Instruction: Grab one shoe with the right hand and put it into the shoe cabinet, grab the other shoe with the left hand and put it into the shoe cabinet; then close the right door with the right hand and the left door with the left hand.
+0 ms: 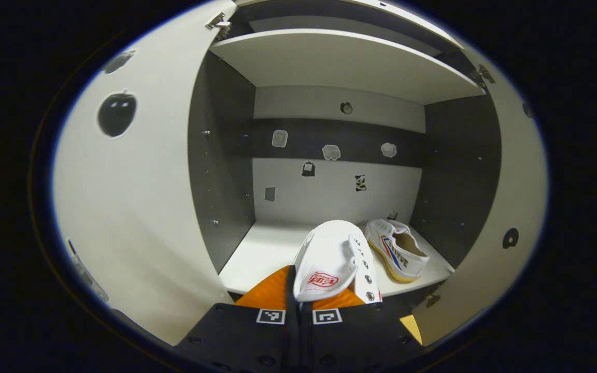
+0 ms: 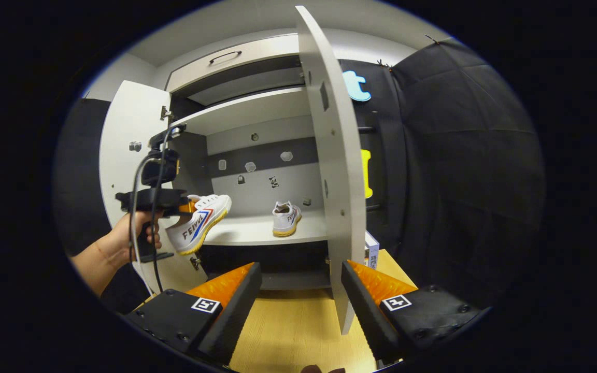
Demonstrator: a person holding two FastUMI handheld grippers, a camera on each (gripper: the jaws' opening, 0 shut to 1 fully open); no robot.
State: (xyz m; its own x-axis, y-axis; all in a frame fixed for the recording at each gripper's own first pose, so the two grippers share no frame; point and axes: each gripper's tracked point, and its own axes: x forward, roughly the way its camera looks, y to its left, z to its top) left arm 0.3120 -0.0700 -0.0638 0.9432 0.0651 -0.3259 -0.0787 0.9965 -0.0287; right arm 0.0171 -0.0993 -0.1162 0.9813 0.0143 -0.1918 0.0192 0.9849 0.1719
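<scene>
In the left gripper view our left gripper (image 1: 299, 303) pinches a white canvas sneaker with a yellow sole (image 1: 332, 264) by its heel, fingers pressed together on it, toe pointing into the open white shoe cabinet (image 1: 340, 67). The second white canvas sneaker (image 1: 397, 248) already stands on the cabinet's lower shelf (image 1: 262, 254), toward the right wall. In the right gripper view our right gripper (image 2: 301, 290) hangs spread apart and empty over the pale wooden floor (image 2: 298, 331), straddling the edge of the open right door (image 2: 329, 171). The left door (image 1: 138, 197) stands wide open too.

"FEIYUE" on held shoe's (image 2: 197, 224) side, partly readable on shelved shoe (image 1: 397, 249).
</scene>
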